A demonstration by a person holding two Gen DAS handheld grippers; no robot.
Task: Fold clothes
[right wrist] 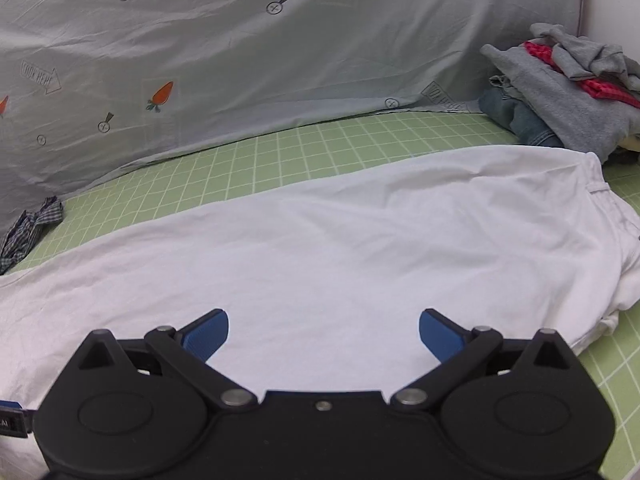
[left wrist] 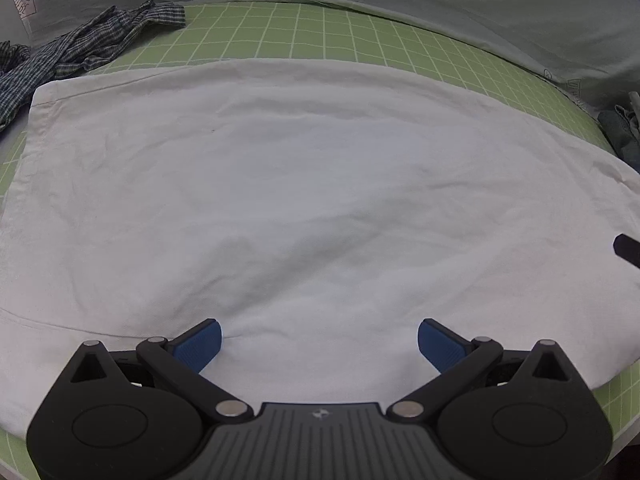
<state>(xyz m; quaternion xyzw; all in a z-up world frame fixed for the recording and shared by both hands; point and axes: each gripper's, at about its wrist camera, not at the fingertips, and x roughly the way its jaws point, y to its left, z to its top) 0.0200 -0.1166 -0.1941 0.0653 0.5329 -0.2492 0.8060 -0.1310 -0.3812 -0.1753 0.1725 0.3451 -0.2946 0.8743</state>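
Observation:
A white garment [left wrist: 312, 200] lies spread flat on the green grid mat [left wrist: 320, 36]. It looks folded lengthwise, like trousers, with the waistband end at the right in the right wrist view [right wrist: 360, 240]. My left gripper [left wrist: 320, 344] is open and empty, hovering over the garment's near edge. My right gripper [right wrist: 324, 336] is open and empty, also over the near part of the garment. The tip of the right gripper shows at the right edge of the left wrist view [left wrist: 628, 250].
A crumpled dark plaid shirt [left wrist: 80, 52] lies at the mat's far left. A pile of grey, red and denim clothes [right wrist: 568, 96] sits at the far right. A pale printed sheet [right wrist: 240, 60] hangs behind the mat [right wrist: 320, 148].

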